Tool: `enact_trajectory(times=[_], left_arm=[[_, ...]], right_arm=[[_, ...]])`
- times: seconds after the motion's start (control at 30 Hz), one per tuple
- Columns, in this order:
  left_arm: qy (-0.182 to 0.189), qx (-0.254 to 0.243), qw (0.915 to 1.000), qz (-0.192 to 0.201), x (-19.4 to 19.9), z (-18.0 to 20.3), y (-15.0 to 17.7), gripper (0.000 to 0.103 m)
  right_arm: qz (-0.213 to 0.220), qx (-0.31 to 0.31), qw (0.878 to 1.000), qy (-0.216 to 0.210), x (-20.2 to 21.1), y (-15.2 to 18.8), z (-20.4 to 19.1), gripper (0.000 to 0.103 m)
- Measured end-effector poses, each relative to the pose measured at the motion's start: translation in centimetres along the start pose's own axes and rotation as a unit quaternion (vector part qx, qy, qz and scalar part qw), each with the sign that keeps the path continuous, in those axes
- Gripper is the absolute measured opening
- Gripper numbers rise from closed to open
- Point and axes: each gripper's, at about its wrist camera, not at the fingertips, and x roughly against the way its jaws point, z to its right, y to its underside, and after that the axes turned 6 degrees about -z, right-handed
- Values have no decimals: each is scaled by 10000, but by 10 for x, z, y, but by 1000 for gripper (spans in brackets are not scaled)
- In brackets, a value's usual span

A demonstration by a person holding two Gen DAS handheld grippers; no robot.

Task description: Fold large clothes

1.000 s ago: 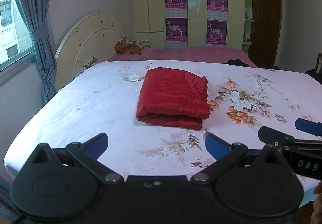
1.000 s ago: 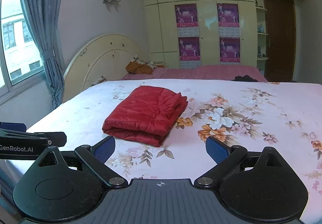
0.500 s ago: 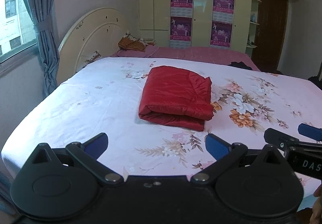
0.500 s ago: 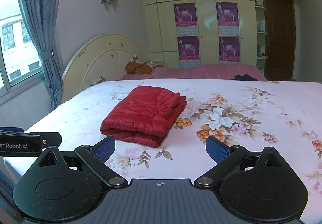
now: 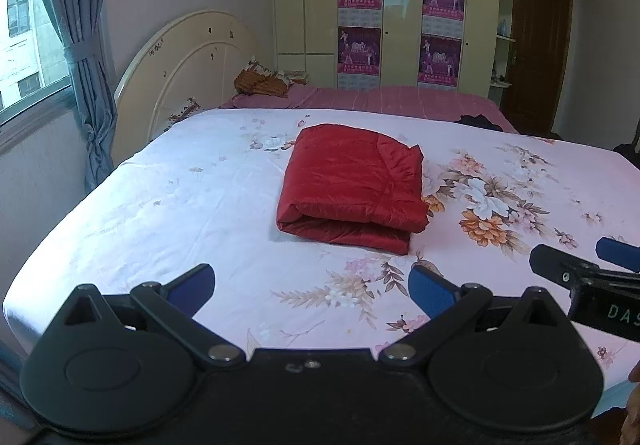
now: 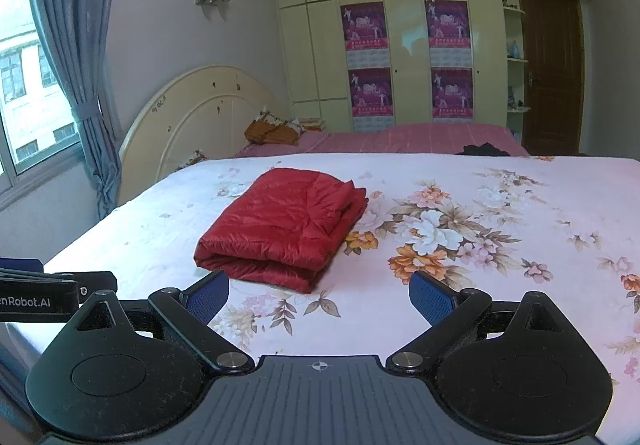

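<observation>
Bedroom setting: a wide bed with a white floral-print sheet [image 5: 192, 205] is filling both views, a cream arched headboard [image 6: 200, 113] is standing at its left, and cream wardrobe doors carrying purple posters [image 6: 366, 57] are lining the far wall. A glossy red padded garment [image 5: 352, 185], folded into a thick rectangle, is lying flat near the middle of the sheet, fold edge facing the cameras. The left gripper [image 5: 312, 285] is hovering over the near bed edge, blue-padded fingers spread wide, gripping nothing. The right gripper [image 6: 319, 293] is hovering alongside, equally wide apart and empty, just short of the garment.
</observation>
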Motion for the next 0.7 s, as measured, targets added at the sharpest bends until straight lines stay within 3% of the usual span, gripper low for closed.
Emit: enact_trajectory(times=[0.43, 0.7], left_arm=[[28, -13, 9999, -130, -13, -7, -3, 103], [246, -102, 9994, -234, -32, -10, -9, 102]], right_arm=[[-101, 0, 9999, -21, -14, -2, -8, 96], [-197, -71, 9998, 17, -28, -3, -8, 96]])
